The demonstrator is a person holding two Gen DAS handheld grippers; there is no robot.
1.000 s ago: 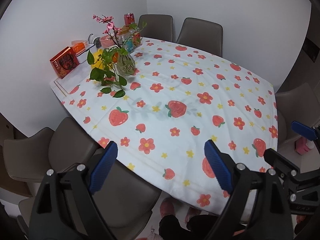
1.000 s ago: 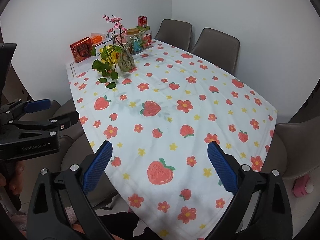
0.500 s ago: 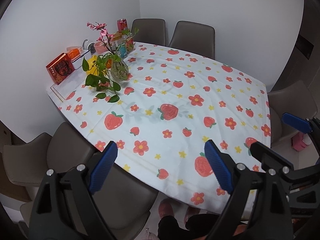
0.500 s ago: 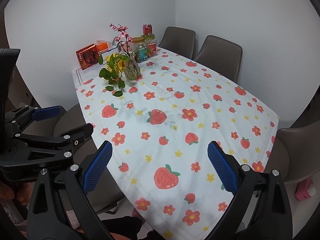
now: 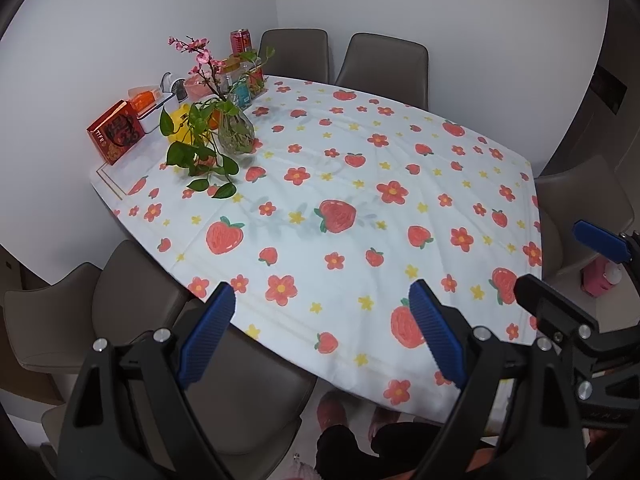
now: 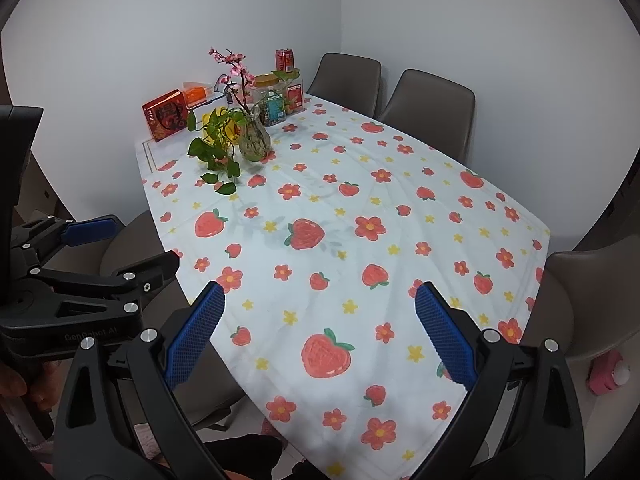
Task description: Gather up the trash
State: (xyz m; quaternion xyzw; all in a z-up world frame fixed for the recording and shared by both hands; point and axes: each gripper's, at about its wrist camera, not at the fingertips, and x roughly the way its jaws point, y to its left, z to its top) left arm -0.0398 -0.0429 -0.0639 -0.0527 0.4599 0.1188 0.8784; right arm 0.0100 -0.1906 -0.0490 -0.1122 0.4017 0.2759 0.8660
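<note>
Both views have slid a little, so the table (image 5: 120, 196) sits differently, and we hold left gripper (image 5: 320, 328) and right gripper (image 6: 318, 330) wide open and empty, with the likeliest trash, the red can (image 5: 241, 41), far ahead at the table's far-left corner, nearer our left.

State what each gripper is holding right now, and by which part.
Nothing is held. The left gripper and the right gripper both stand open above the near edge of the tablecloth, with nothing between their pads.

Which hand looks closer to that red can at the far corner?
Left, slightly. The red can stands among items at the table's far-left corner; both tools, left tool and right tool, are open and empty.
</note>
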